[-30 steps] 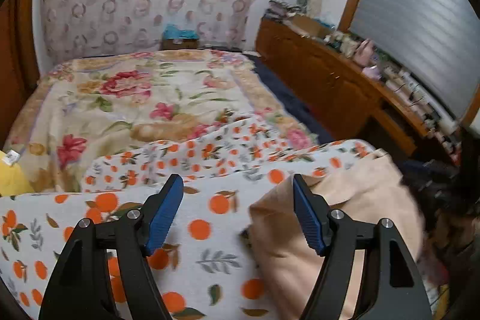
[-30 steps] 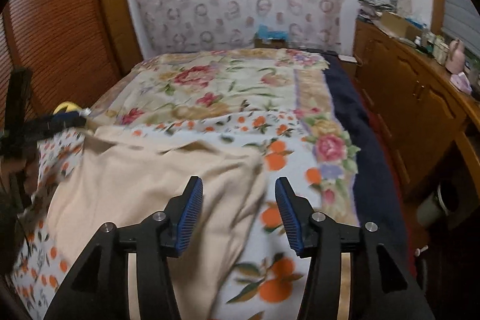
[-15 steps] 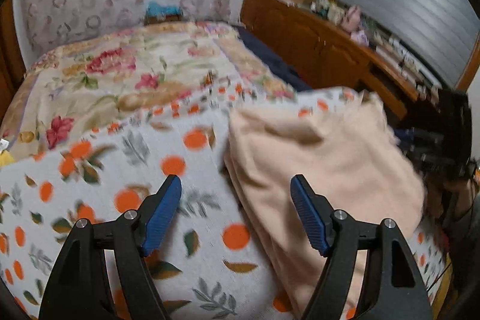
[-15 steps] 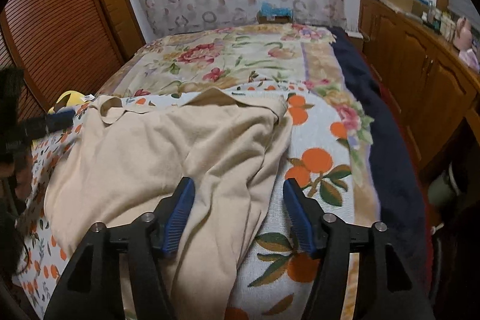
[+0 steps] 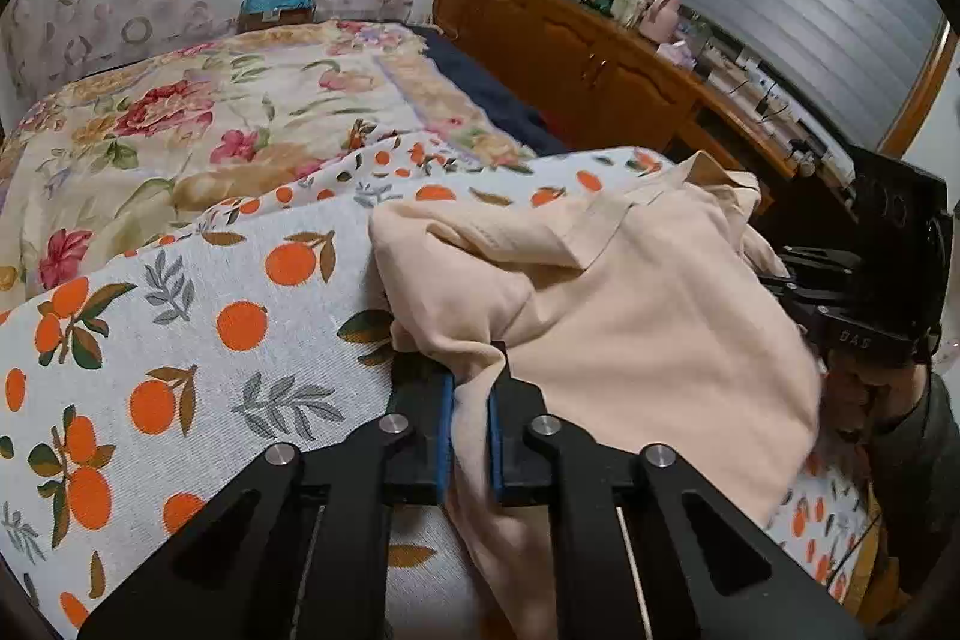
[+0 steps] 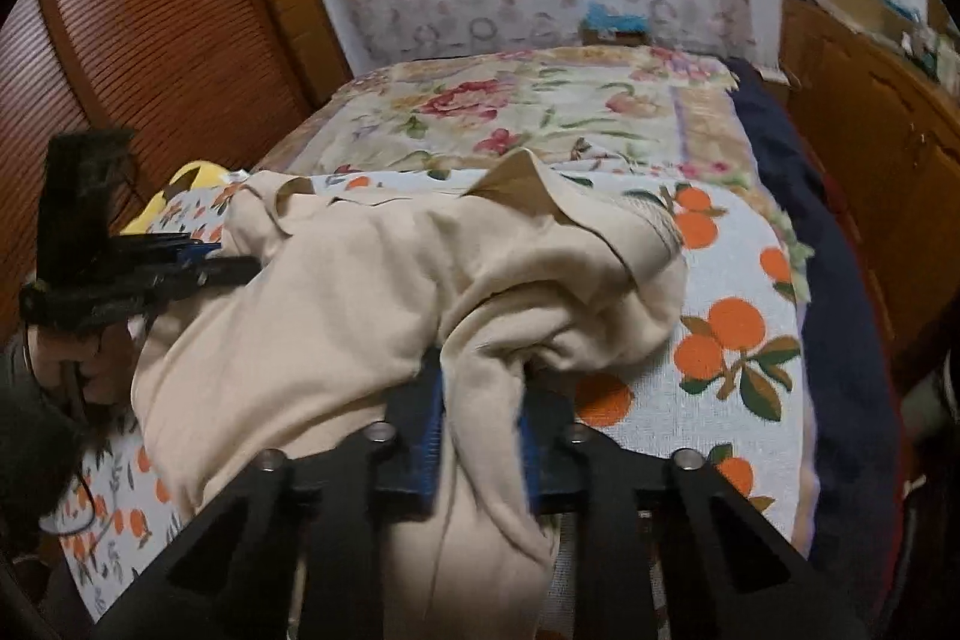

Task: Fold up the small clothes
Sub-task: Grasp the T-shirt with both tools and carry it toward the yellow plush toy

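A beige collared garment lies bunched on an orange-print cloth spread over the bed. My left gripper is at the garment's near left edge. Its jaws are closing and the blue pads pinch a fold of the fabric. My right gripper is at the near right edge, also closing, with a thick fold pressed between its pads. Each gripper shows in the other's view: the right gripper and the left gripper, both at the garment's edges.
A floral bedspread covers the far half of the bed, with a navy blanket along its right side. A cluttered wooden dresser runs along the right. A louvred wooden door stands left. A yellow item lies by the cloth's left edge.
Both grippers went from open to pinched on the beige garment's near edge. The left one came down onto the fabric, and the garment is now bunched up between them.
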Motion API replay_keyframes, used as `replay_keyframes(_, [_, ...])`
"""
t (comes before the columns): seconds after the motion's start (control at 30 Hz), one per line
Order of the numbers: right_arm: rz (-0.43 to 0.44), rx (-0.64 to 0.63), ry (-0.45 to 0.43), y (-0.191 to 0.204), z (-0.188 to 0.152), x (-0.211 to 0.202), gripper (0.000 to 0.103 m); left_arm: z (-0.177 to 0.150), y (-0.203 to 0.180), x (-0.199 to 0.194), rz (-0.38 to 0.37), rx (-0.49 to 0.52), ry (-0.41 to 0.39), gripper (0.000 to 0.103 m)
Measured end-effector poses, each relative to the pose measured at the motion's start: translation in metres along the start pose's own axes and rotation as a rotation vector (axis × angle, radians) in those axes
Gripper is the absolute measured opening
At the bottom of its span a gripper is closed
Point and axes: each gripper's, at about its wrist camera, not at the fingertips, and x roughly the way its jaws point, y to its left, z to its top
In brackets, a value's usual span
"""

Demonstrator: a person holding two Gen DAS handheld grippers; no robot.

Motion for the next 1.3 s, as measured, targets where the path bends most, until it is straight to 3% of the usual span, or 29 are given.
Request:
replay_keyframes(0.27, [-0.005, -0.085, -0.172, 0.030, 0.012, -0.049, 0.014, -0.009, -0.020, -0.089, -0.049, 0.003, -0.195, 0.009])
replay_keyframes(0.37, [0.007, -0.141, -0.209, 0.055, 0.023, -0.055, 0.014, -0.016, -0.016, -0.122, -0.028, -0.014, -0.260, 0.009])
replay_keyframes(0.57, [0.075, -0.265, -0.249, 0.113, 0.053, -0.047, 0.014, -0.048, 0.019, -0.192, 0.084, -0.083, -0.375, 0.008])
replay_keyframes(0.7, [0.146, -0.369, -0.234, 0.157, 0.090, -0.008, 0.014, -0.082, 0.057, -0.227, 0.197, -0.161, -0.421, 0.008])
replay_keyframes(0.83, [0.211, -0.482, -0.204, 0.210, 0.124, 0.044, 0.014, -0.121, 0.097, -0.247, 0.259, -0.268, -0.443, 0.008])
replay_keyframes(1.07, [0.265, -0.697, -0.149, 0.305, 0.162, 0.133, 0.014, -0.168, 0.150, -0.247, 0.319, -0.421, -0.448, 0.008])
replay_keyframes(1.3, [0.296, -0.814, -0.092, 0.350, 0.194, 0.195, 0.014, -0.179, 0.174, -0.245, 0.346, -0.493, -0.452, 0.008])
